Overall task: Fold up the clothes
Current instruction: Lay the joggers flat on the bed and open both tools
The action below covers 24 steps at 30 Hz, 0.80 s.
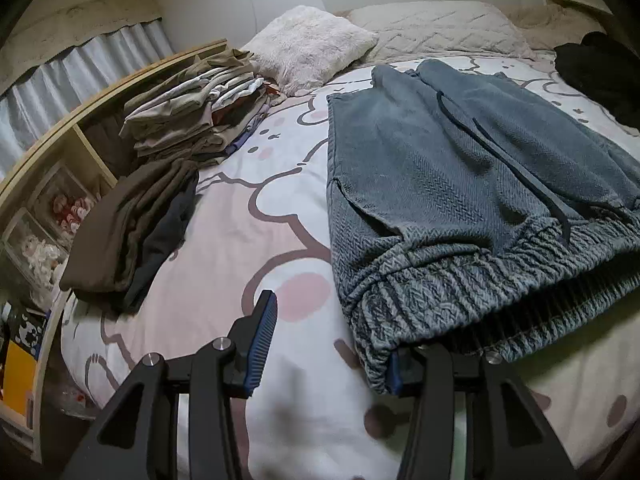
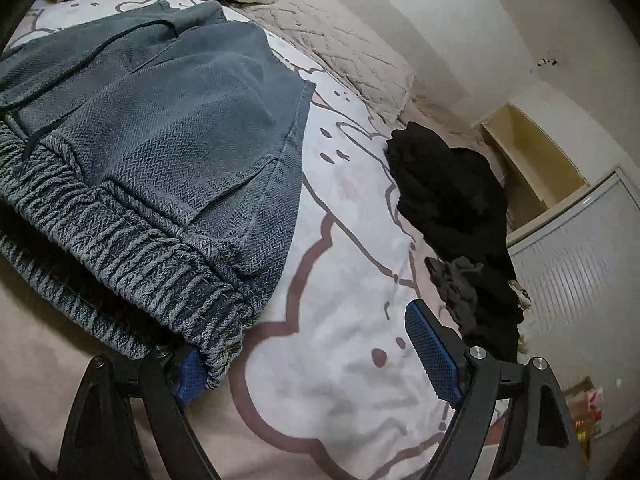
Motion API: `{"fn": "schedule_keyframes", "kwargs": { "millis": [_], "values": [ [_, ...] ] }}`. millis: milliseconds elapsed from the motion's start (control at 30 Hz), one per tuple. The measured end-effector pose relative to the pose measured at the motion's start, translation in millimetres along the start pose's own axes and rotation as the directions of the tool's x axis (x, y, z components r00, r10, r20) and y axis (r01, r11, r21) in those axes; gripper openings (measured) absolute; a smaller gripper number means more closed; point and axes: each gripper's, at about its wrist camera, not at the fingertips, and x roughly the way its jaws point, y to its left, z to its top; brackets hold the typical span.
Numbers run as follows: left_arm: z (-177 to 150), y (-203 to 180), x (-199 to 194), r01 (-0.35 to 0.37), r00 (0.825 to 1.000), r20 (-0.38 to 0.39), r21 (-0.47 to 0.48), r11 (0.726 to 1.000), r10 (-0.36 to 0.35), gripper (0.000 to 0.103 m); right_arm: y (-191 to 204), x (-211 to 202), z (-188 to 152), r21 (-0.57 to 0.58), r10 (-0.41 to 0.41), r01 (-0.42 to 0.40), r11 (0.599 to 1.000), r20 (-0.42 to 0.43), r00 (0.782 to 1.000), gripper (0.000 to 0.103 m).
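While the blue-grey shorts (image 1: 460, 184) lie flat across the middle of the bed (image 1: 256, 216), waistband at its near edge, the left gripper (image 1: 326, 350) and right gripper (image 2: 316, 354) each stand wide open at a waistband corner, one blue pad tucked under the elastic and the other clear of the cloth. A good fold, I judge, needs both to close on the full bunched band together, then lift evenly so the drawstring (image 1: 516, 168) stays inside
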Motion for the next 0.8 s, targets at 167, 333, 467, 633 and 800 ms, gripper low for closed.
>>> {"fn": "schedule_keyframes", "kwargs": {
  "millis": [167, 333, 467, 633, 800],
  "values": [
    [-7.5, 4.8, -24.8, 0.001, 1.0, 0.013, -0.001, 1.0, -0.001, 0.048, -14.7, -22.6, -15.9, 0.006, 0.026, -0.026, 1.0, 0.011, 1.0, 0.086],
    [-22.6, 14.9, -49.7, 0.007, 1.0, 0.028, 0.003, 1.0, -0.007, 0.057, -35.0, -62.2, -40.4, 0.013, 0.076, -0.077, 0.997, 0.073, 0.994, 0.087],
    [-36.2, 6.7, -43.2, 0.0, 0.999, -0.035, 0.015, 1.0, 0.0, 0.057, -32.6, -50.7, -49.2, 0.008, 0.151, -0.151, 0.989, 0.019, 0.988, 0.087],
    [-51.4, -9.1, -13.2, -0.015, 0.992, -0.128, 0.009, 1.0, 0.016, 0.055, 2.7, -17.6, -61.0, -0.064, 0.196, -0.201, 0.977, -0.08, 0.977, 0.087],
    [-53.8, -13.4, -15.9, -0.014, 0.993, -0.114, 0.023, 1.0, 0.016, 0.057, 1.0, -17.0, -62.1, -0.027, 0.23, -0.233, 0.972, -0.079, 0.97, 0.087]
  ]
}}
